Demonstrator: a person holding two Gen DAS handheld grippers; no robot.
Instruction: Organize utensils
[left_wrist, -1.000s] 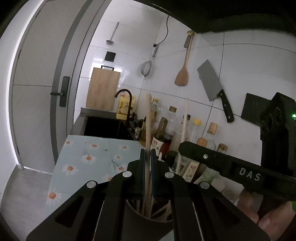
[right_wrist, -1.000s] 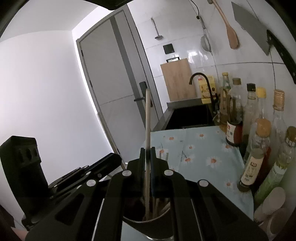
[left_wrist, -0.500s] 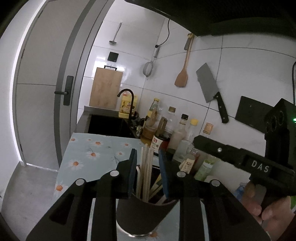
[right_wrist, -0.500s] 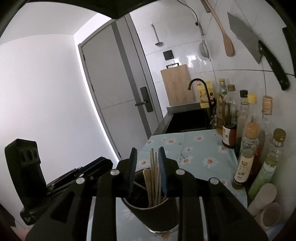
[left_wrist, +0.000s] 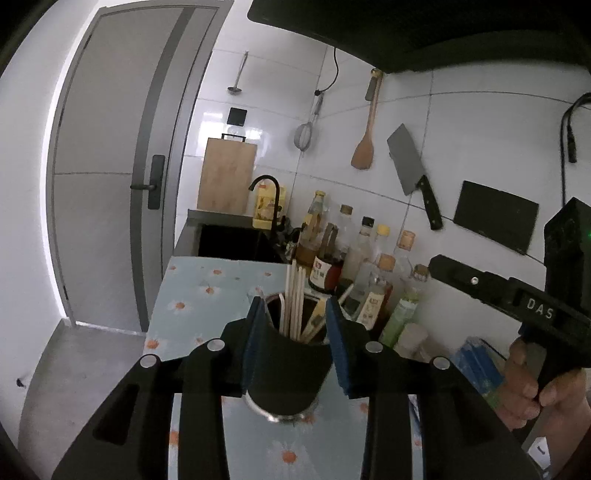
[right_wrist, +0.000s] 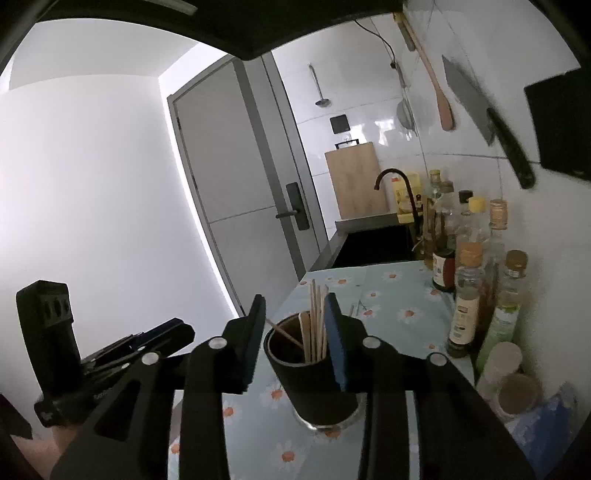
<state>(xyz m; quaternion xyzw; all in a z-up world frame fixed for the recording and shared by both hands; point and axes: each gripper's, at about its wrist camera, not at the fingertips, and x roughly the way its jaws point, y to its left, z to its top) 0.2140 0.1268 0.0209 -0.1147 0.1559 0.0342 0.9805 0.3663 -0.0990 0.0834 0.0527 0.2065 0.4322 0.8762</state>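
Note:
A black utensil cup (left_wrist: 288, 373) stands on the daisy-print counter and holds several wooden chopsticks (left_wrist: 293, 299). My left gripper (left_wrist: 294, 314) is open, its jaws either side of the cup's rim, holding nothing. The right gripper's body (left_wrist: 509, 291) shows at the right of that view. In the right wrist view the same cup (right_wrist: 314, 384) with chopsticks (right_wrist: 316, 317) stands between the jaws of my open, empty right gripper (right_wrist: 295, 314). The left gripper's body (right_wrist: 110, 354) shows at the lower left.
Several sauce and oil bottles (left_wrist: 354, 254) line the tiled wall right of the cup, also seen in the right wrist view (right_wrist: 469, 295). A black sink and tap (left_wrist: 266, 206) lie beyond. A cleaver (left_wrist: 413, 173), wooden spatula (left_wrist: 365, 147) and strainer hang on the wall. A grey door (left_wrist: 110, 177) is left.
Both grippers were shut on a chopstick held upright over the cup. Both have opened and drawn back and up; the chopsticks now stand in the cup.

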